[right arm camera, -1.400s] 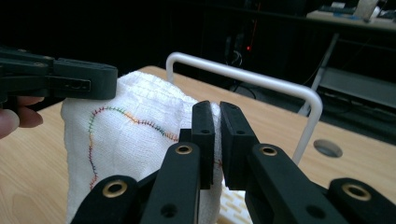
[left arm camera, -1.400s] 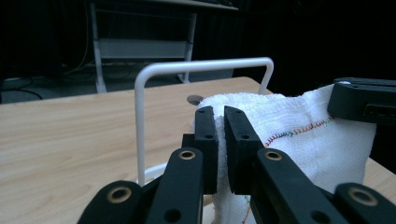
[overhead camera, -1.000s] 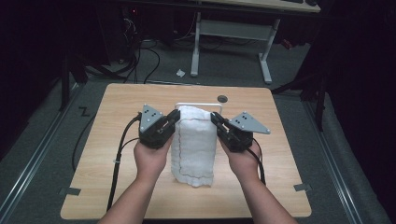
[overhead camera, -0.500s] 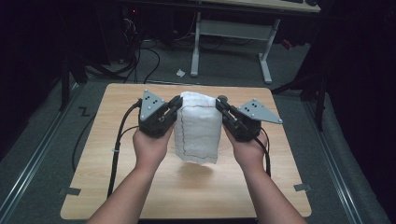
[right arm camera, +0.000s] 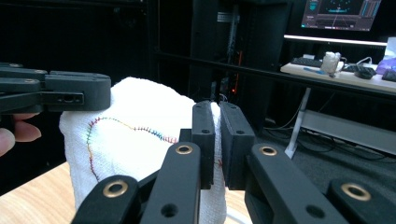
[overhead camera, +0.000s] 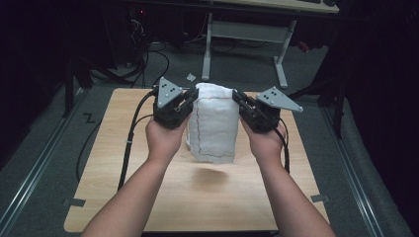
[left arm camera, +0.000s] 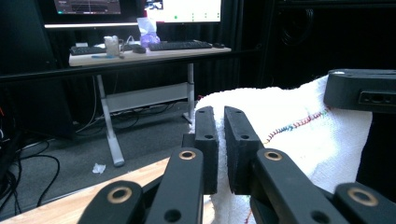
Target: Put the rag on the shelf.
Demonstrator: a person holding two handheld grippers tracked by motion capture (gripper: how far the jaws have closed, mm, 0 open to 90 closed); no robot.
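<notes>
Currently, a white towel (overhead camera: 214, 126) hangs in the air above the wooden surface (overhead camera: 197, 197), suspended by its two upper corners between the two hand-held grippers. The left hand-held gripper (overhead camera: 190, 98) is clenched on the towel's upper left corner; in the left gripper view its two black jaws stand nearly together with a thin fold of cloth (left arm camera: 285, 130) pinched between them. The right hand-held gripper (overhead camera: 237, 98) is clenched on the upper right corner in the same way — the right gripper view shows its jaws closed on the edge of the towel (right arm camera: 135, 135). The towel's top edge runs roughly level between the two grip points, and the cloth drops from there in a narrow, folded panel. A line of multicoloured stitching follows the hem down the left side and along the bottom. The lower edge is clear of the surface, and a soft shadow (overhead camera: 210, 175) lies on the wood directly beneath it. Both hands hold the grippers at about the same height, just beside the towel on either side, with a black cable (overhead camera: 131, 138) trailing from the left gripper across the surface toward the near edge. Beyond the surface stands a desk (left arm camera: 149, 51) carrying keyboards and monitors — well apart from the towel.
</notes>
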